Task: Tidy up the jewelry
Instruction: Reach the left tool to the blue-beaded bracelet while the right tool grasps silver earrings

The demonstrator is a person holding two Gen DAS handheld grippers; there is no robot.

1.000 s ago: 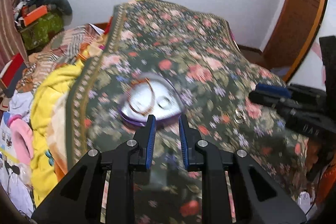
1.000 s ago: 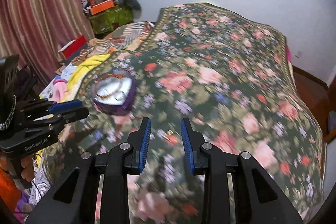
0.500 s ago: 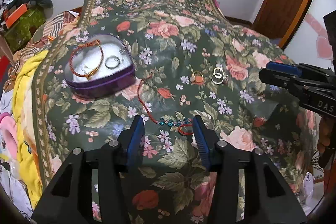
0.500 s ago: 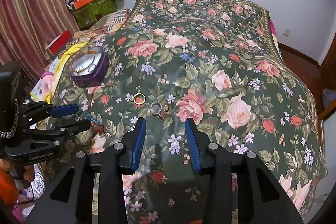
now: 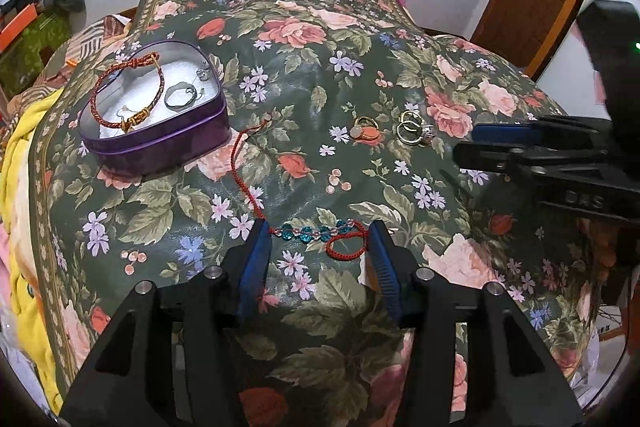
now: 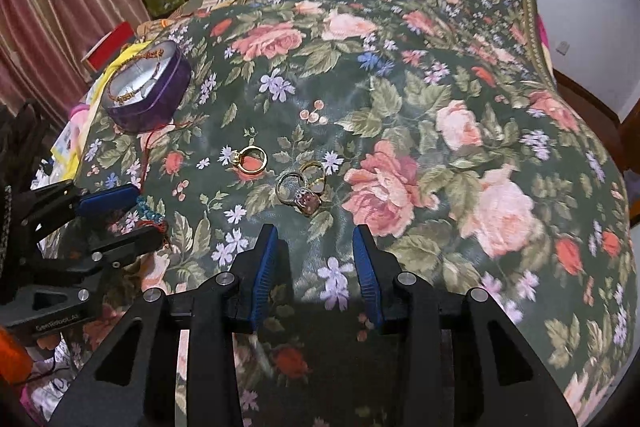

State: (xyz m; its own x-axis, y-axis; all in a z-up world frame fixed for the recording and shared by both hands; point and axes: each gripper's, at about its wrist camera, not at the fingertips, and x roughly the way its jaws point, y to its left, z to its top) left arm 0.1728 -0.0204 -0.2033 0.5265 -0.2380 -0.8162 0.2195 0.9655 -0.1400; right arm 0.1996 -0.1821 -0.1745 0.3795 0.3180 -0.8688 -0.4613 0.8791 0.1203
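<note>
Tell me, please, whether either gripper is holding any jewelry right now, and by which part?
Nothing is held. The left gripper is open astride the beaded bracelet on the bedspread; the right gripper is open short of the rings.

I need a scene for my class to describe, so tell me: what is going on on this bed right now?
A person holds two grippers over a floral bedspread, sorting jewelry. The left gripper is open, its fingers on either side of a red cord bracelet with teal beads. The right gripper is open and empty, just short of a cluster of rings. A purple heart-shaped tin already holds a braided bracelet and a ring.
</note>
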